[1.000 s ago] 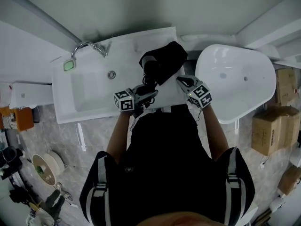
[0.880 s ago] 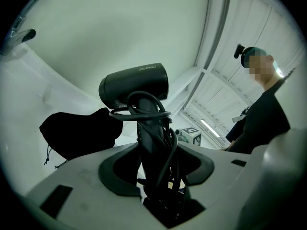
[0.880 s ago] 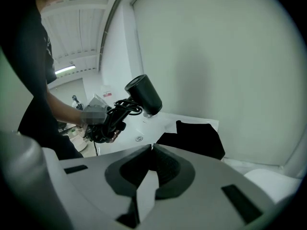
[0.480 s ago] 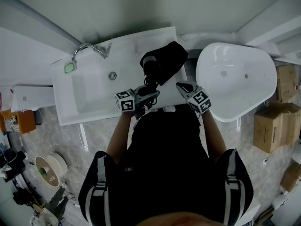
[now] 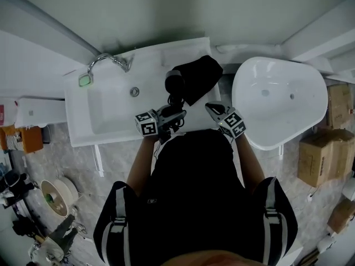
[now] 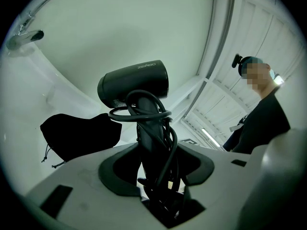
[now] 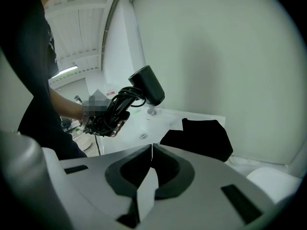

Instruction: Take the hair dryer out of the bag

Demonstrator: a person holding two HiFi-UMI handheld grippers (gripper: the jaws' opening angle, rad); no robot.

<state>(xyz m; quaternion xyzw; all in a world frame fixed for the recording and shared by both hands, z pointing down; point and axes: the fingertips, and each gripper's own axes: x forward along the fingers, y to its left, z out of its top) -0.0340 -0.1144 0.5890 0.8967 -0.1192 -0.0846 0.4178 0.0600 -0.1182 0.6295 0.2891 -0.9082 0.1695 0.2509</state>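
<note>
Handle [image 6: 145,138] and coiled cord [image 6: 170,140] of the dryer [image 6: 135,82] are clamped between the jaws of the left gripper [image 6: 156,164], so the dryer is held in the air above the surface [image 5: 150,65], clear of the bag [image 5: 201,75]. The right gripper [image 7: 151,150] is closed on nothing, its jaws pressed together and aimed toward the bag. Just beyond the dryer, the bag lies slack on the surface at the right end of the sink [image 5: 108,112]; the dryer is not touched by it.

Removal is therefore judged complete, and the step in hand is taken to be the carry-away. For the next move, a free spot on the surface would be needed, and the dryer would have to be lowered with the cord kept from snagging.

Counted: two grippers, one dryer, one cord, one bag, one sink, one faucet [image 5: 105,59] and, farthest right, one tub [image 5: 277,96].
</note>
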